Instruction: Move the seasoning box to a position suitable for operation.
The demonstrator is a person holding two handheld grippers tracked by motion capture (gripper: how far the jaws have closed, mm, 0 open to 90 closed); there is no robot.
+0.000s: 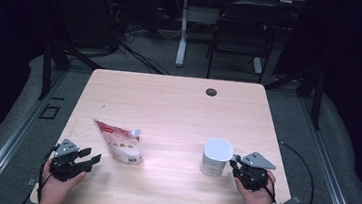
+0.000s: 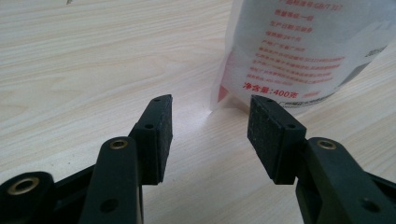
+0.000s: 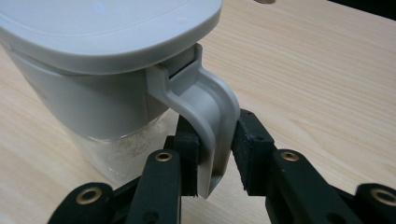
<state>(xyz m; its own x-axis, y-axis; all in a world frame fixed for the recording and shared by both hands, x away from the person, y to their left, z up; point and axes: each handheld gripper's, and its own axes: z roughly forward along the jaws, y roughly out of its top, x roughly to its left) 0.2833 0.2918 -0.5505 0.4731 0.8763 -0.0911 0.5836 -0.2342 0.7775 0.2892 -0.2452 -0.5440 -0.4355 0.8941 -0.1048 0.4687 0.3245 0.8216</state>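
Observation:
A white and red spouted pouch [image 1: 119, 144] lies on the wooden table [image 1: 178, 107] at the left. Its printed bottom edge [image 2: 299, 51] is just ahead and to the right of my left gripper [image 2: 210, 126]. That gripper [image 1: 88, 159] is open, with bare table between its pads. At the right stands a grey lidded container [image 1: 216, 156] with white grains behind its clear lower wall [image 3: 93, 70]. My right gripper [image 1: 236, 163] comes at it from the right. Its pads [image 3: 215, 154] press both sides of the container's curved grey handle [image 3: 210, 107].
A round cable hole [image 1: 211, 92] sits near the table's far edge. Beyond the table are a dark chair [image 1: 241, 32], a white desk leg [image 1: 182, 32] and floor cables. A cable trails off the table's right edge [image 1: 308, 169].

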